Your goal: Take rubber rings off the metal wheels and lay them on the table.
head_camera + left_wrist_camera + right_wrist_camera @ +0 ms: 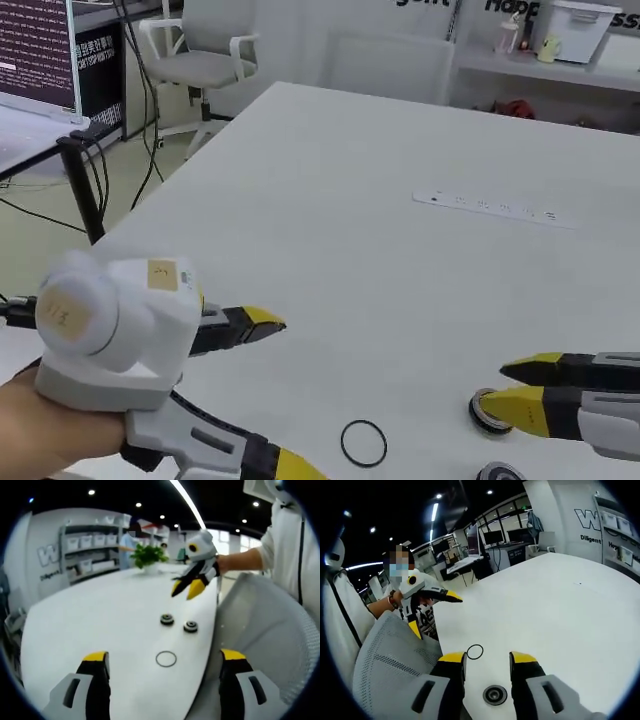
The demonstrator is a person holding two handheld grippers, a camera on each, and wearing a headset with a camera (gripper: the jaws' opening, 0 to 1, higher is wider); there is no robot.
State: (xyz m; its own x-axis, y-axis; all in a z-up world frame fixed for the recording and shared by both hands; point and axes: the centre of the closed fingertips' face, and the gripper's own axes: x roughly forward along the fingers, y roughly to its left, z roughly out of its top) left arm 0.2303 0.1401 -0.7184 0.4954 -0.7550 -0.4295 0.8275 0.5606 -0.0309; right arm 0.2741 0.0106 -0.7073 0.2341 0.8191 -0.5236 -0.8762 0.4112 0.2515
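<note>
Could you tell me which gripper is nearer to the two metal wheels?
Right. The right gripper sits right by one wheel; the left gripper is farther off, beyond the loose rubber ring.

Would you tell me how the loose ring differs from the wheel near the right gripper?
The ring is a thin black hoop with bare table showing through; the wheel is a thicker disc with a metal centre. The ring lies apart in the open; the wheel sits by the tips of the right gripper. Both lie flat on the table.
</note>
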